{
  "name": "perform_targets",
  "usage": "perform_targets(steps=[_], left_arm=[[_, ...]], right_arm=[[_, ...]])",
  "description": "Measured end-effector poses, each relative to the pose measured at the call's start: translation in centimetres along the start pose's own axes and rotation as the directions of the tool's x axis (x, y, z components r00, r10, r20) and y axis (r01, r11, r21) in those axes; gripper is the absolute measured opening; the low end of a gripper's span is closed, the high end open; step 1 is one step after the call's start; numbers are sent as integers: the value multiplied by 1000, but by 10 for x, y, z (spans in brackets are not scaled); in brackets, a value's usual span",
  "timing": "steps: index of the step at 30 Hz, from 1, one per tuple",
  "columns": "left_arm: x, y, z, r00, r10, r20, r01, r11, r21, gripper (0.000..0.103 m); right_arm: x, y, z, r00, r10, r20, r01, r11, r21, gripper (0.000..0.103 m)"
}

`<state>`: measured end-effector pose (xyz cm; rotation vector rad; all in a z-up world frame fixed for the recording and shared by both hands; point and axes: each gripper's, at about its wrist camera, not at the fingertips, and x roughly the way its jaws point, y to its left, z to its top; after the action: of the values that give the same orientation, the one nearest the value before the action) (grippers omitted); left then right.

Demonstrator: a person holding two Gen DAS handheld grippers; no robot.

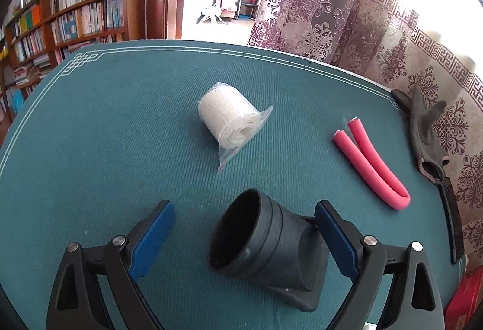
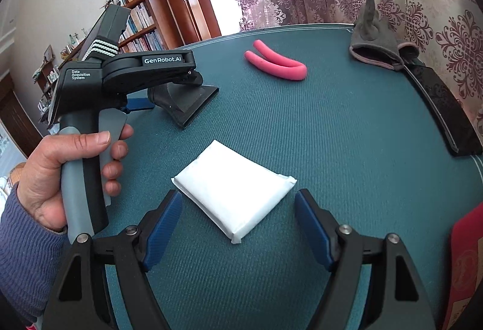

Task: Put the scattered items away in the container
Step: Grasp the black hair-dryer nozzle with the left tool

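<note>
Teal felt table, backed by bookshelves and patterned curtains, is carrying the scatter: a black funnel-shaped cup lying on its side, a white flat packet, a bagged gauze roll, a bent pink foam tube and a grey glove at the far right edge. Left gripper is straddling the cup with jaws wide, not touching, probably lining up a grasp. Right gripper is hovering just short of the packet, jaws wide and empty; no container is identifiable.

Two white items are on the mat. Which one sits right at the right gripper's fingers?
The flat white packet, lying just ahead of the open right gripper. The other white item, the bagged gauze roll, is cylindrical and lies out ahead of the left gripper.
</note>
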<state>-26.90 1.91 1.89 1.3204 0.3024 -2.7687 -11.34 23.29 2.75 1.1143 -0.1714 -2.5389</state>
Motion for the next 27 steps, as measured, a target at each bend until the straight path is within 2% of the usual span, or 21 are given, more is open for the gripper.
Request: perform_targets(steps=[4,5,8,12,15,18,21,24,27], left_arm=[[2,7,12,995,104,14,-104,991,78,100],[1,9,13,995,102,12,-103,991,83,100],[6,18,8,999,7,-41,-5,998,61,100],[-1,10,-10,999,2,-43,5,989,149,101],[-14,-3,-33,998,-23,-64,40,962,269,101],[-29,-12,-58,994,-74,-78,99,914,395,101],[-43,-12,-73,996,-64,-62,85,888,451,101],[-42,-9,-69,997,-45,-70,70,906,418,101],[-33,-3,-57,994,-44,-97,72,951,300,101]], right_arm=[[1,-6,1,1000,13,7,-13,1000,20,80],[1,-6,1,1000,15,7,-15,1000,21,80],[1,-6,1,1000,16,8,-16,1000,21,80],[0,-8,1,1000,26,11,-26,999,31,80],[0,-8,1,1000,29,12,-30,999,33,80],[0,-8,1,1000,28,12,-29,999,32,80],[0,-8,1,1000,29,12,-29,999,32,80],[0,-7,1,1000,26,11,-26,999,30,80],[0,-8,1,1000,26,11,-26,999,30,80]])
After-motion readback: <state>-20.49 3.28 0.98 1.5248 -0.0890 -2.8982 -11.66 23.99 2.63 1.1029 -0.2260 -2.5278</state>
